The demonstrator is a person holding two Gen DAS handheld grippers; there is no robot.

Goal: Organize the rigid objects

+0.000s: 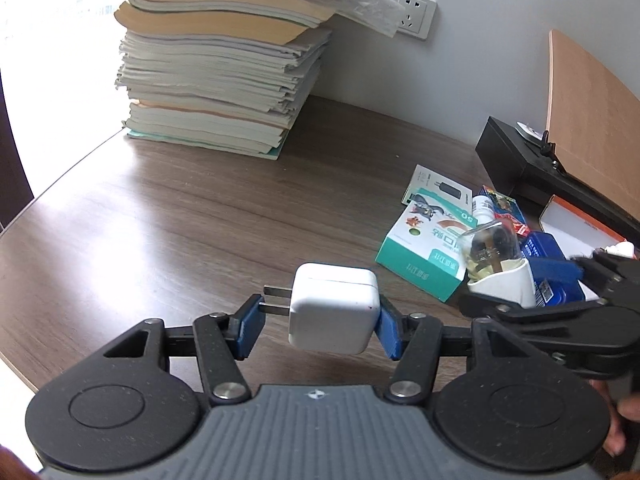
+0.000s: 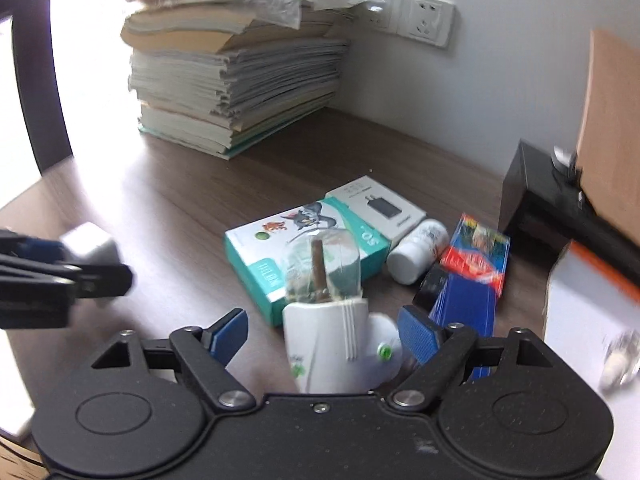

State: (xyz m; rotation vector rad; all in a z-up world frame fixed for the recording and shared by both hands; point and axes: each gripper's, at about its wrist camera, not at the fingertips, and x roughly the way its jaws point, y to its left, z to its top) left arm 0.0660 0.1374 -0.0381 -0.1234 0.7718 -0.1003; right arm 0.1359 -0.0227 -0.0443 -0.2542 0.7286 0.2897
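My left gripper (image 1: 318,326) is shut on a white plug charger (image 1: 334,307), prongs pointing left against the left pad, held above the wooden desk (image 1: 192,208). My right gripper (image 2: 322,332) has its jaws spread; a white plug-in mosquito repeller with a clear bottle (image 2: 324,320) stands between them, touching the right pad and clear of the left. The repeller also shows in the left wrist view (image 1: 496,268) beside the right gripper (image 1: 568,276). The left gripper and charger show blurred at the left of the right wrist view (image 2: 90,246).
A teal box (image 2: 300,240), a white charger box (image 2: 376,204), a white pill bottle (image 2: 418,256), a red and blue pack (image 2: 476,256) and blue items lie on the desk. A tall paper stack (image 1: 216,80) stands at the back left. A black stand (image 1: 516,152) is at right.
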